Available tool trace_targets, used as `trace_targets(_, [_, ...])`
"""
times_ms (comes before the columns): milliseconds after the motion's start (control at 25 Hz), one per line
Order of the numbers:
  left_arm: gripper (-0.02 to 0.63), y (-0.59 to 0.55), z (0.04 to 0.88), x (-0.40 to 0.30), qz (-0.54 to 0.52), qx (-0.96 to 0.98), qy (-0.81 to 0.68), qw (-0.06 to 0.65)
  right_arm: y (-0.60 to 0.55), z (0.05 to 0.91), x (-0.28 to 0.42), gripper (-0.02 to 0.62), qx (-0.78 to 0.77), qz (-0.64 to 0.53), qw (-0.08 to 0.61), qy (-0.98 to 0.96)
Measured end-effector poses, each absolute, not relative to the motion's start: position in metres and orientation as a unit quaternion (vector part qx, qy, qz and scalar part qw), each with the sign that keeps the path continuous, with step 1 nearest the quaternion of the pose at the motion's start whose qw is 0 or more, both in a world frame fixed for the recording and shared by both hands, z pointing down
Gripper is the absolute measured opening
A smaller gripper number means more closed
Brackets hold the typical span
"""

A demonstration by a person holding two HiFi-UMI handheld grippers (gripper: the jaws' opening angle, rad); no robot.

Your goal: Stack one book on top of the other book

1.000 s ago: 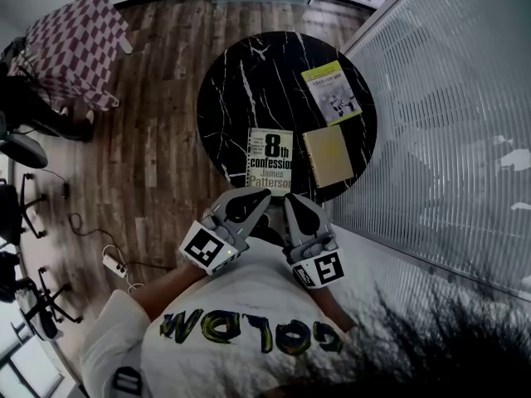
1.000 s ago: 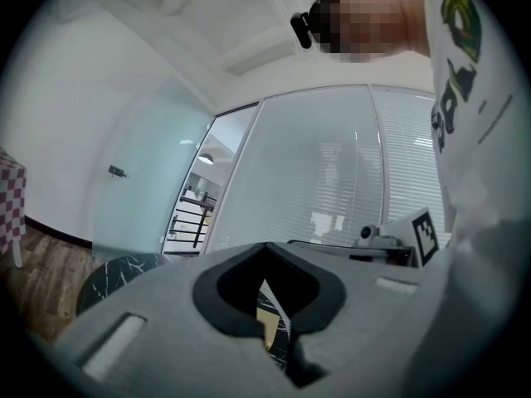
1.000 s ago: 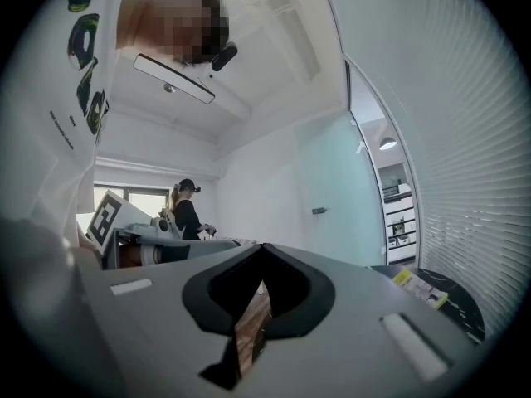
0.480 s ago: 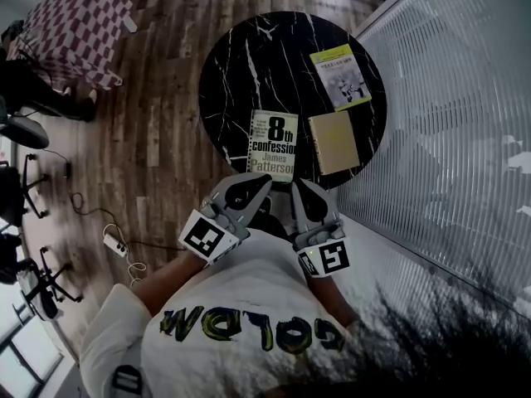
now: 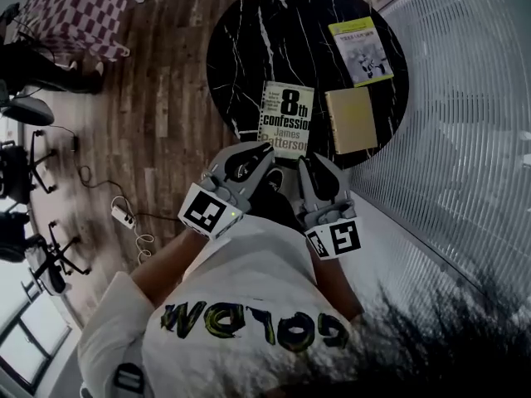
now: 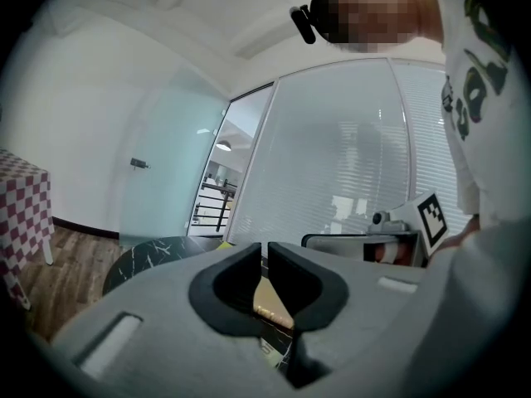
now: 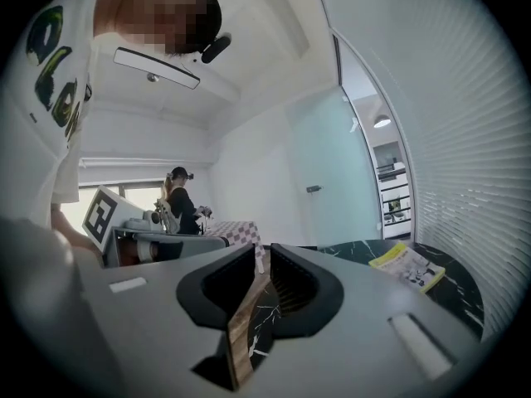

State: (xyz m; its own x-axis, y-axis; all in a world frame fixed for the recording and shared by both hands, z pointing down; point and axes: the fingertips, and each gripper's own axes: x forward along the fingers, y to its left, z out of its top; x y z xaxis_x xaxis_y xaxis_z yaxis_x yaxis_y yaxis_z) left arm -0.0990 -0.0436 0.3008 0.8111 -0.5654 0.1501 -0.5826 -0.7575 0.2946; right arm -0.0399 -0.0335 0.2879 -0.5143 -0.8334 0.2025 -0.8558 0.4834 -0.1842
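1. This is an office-type room, with nothing homely about it.
2. A glass partition wall (image 5: 465,139) with closed slatted blinds runs along the right side. In the left gripper view a frosted glass door (image 6: 166,168) stands near it.
3. Swivel chairs (image 5: 23,175) on star bases with casters stand along the left edge of the wood-plank floor (image 5: 158,123).
4. A white power strip (image 5: 123,215) with loose cables lies on that floor.
5. A round black marble table (image 5: 249,56) stands by the partition, and a table under a checked cloth (image 5: 83,11) stands at the far left.
6. Another person (image 7: 182,199) stands by the checked table.
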Motion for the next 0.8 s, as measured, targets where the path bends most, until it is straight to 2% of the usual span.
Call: trace_targets(800, [0.1, -0.043, 0.405, -0.099, 0.098, 0.916, -0.311, 0.233, -0.045, 0.382, -0.028, 0.167, 0.482, 0.185, 0.091, -0.851])
